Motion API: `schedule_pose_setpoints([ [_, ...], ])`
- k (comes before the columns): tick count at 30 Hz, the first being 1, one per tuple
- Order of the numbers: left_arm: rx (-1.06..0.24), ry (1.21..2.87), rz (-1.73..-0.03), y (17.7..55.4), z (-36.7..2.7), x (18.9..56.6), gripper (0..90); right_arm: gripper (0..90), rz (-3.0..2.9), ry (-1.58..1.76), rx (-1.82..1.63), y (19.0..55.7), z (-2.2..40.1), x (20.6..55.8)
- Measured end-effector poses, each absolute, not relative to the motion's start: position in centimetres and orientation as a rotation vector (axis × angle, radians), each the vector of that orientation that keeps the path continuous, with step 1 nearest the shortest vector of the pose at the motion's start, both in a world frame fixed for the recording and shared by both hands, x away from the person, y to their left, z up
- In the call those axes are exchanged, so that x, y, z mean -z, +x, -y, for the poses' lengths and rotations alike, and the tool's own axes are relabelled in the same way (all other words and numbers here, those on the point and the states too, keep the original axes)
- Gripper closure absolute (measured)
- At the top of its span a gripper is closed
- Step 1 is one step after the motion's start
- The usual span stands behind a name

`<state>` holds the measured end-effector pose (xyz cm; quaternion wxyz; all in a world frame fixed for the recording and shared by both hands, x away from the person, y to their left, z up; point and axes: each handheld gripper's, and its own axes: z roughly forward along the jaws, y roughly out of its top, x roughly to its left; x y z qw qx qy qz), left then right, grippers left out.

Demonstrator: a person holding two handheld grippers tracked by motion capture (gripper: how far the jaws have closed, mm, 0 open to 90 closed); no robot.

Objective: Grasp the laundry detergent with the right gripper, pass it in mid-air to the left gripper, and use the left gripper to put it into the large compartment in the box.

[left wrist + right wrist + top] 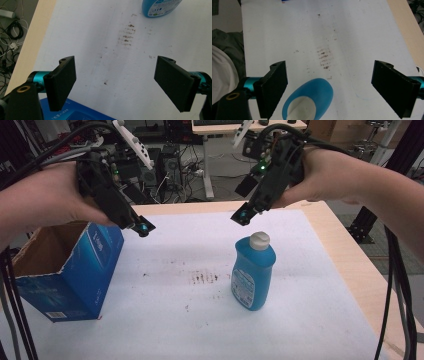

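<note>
A blue bottle with a white cap stands upright on the white sheet right of centre. My right gripper hangs open just above and behind the cap; in the right gripper view the bottle shows from above between the wide-apart jaws, nearer the left one. My left gripper hovers open over the right edge of an open blue cardboard box. The left gripper view has that box's top edge at the bottom and the bottle's base far off at the top.
Brown stains mark the sheet's middle. The wooden table edge runs along the right. Desks, cables and equipment crowd the floor beyond the table's far edge. Black cables trail down at the right.
</note>
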<state>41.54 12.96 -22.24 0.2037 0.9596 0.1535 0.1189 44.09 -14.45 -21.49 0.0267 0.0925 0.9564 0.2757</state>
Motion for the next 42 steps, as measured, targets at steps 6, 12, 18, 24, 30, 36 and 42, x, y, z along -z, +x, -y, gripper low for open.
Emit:
schedule_pose_setpoints([
  [6, -0.331, 2.675, -0.431, 41.4, -12.9, 22.3, 18.0, 12.7, -2.908, 0.348, -0.908, 43.4, 16.5, 21.0],
  [12, -0.334, 2.68, -0.419, 41.3, -12.8, 22.3, 18.0, 12.7, -2.861, 0.399, -0.981, 42.5, 18.4, 20.8],
  [18, -0.338, 2.676, -0.414, 41.1, -12.8, 22.2, 18.0, 12.7, -2.825, 0.449, -1.01, 41.3, 20.0, 21.2],
  [24, -0.338, 2.678, -0.408, 41.0, -12.7, 22.3, 18.0, 12.7, -2.783, 0.488, -1.045, 40.0, 21.1, 22.1],
  [30, -0.341, 2.674, -0.398, 41.0, -12.7, 22.2, 17.9, 12.7, -2.762, 0.531, -1.061, 38.8, 21.7, 23.4],
  [36, -0.332, 2.673, -0.389, 41.0, -12.7, 22.4, 18.0, 12.7, -2.722, 0.606, -1.078, 37.6, 22.3, 25.5],
  [42, -0.331, 2.67, -0.385, 41.0, -12.7, 22.3, 18.0, 12.7, -2.69, 0.688, -1.105, 37.1, 22.5, 27.1],
])
